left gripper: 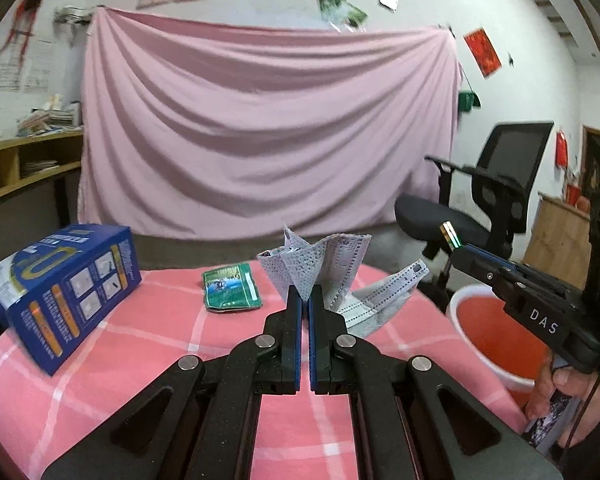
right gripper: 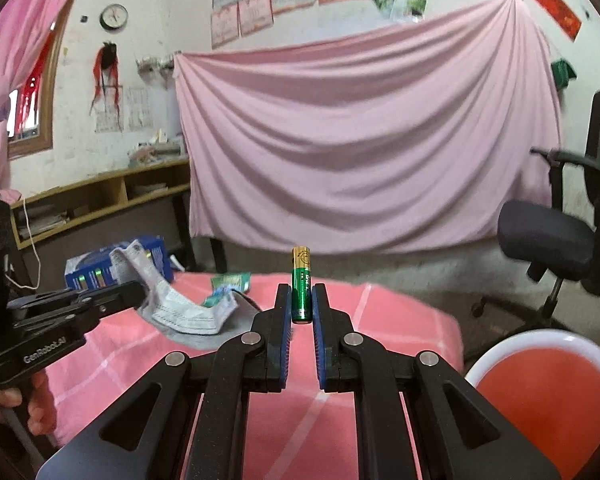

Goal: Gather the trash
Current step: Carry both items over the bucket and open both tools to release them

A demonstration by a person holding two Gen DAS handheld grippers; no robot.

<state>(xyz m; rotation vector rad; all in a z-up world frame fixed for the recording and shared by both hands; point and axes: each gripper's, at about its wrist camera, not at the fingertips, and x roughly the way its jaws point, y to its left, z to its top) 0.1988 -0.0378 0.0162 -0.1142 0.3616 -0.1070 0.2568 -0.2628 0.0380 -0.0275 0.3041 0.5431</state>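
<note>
Your left gripper (left gripper: 305, 300) is matte black plastic: two slim fingers with blue ribbed pads (left gripper: 298, 332), scissor linkages with four round silver pivot screws, triangular cutouts in the arms. White "GenRobot.AI" lettering on its side in the right wrist view. Right gripper (right gripper: 302, 300) is the same build; its side reads "DAS" in white. Bare skin on both of your hands (right gripper: 4, 404), dark sleeve at right.

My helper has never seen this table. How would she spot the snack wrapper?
On the pink checked tablecloth, look between the blue cardboard box and the grey face mask held in the left gripper. The flat green foil wrapper lies there, the only green thing on the cloth.
</note>
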